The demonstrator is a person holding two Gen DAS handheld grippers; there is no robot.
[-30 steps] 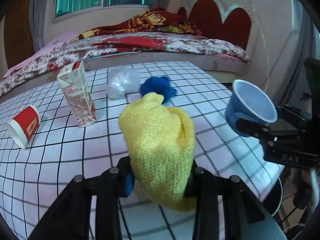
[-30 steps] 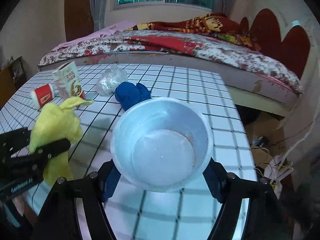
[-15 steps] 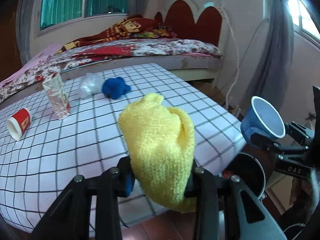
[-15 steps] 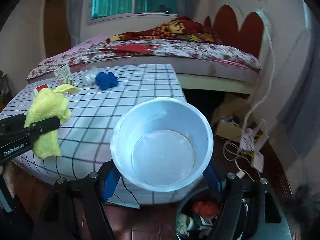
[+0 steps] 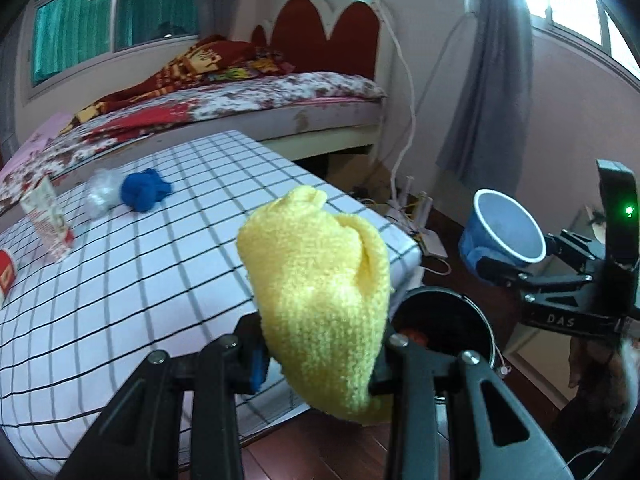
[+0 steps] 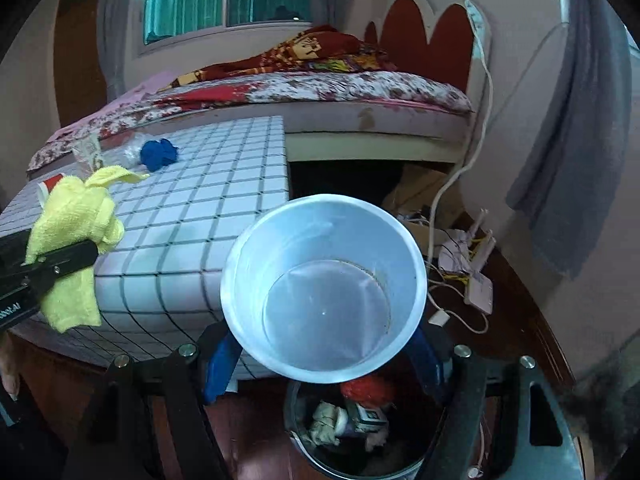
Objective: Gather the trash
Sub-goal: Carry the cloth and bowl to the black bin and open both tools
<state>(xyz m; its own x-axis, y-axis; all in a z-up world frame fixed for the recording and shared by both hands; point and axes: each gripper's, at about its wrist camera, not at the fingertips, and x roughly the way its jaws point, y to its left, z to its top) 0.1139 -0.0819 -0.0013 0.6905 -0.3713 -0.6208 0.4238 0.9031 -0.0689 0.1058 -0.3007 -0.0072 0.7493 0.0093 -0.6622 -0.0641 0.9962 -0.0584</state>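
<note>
My left gripper (image 5: pixel 318 364) is shut on a yellow knitted cloth (image 5: pixel 320 284), held past the checked table's corner, beside a black trash bin (image 5: pixel 444 328) on the floor. My right gripper (image 6: pixel 320 356) is shut on a blue paper cup (image 6: pixel 324 288), held just above the bin (image 6: pixel 360 432), which holds several pieces of trash. The cup also shows in the left wrist view (image 5: pixel 500 228), and the cloth in the right wrist view (image 6: pixel 76 244).
On the checked table (image 5: pixel 140 264) lie a blue cloth ball (image 5: pixel 144 190), a clear plastic wad (image 5: pixel 102 196), a carton (image 5: pixel 48 220) and a red cup (image 5: pixel 6 276). A bed (image 5: pixel 240 96) stands behind. Cables and a power strip (image 6: pixel 472 280) lie on the floor.
Both grippers have pulled back and right off the table with the cloth and cup. The bin has come into view below them.
</note>
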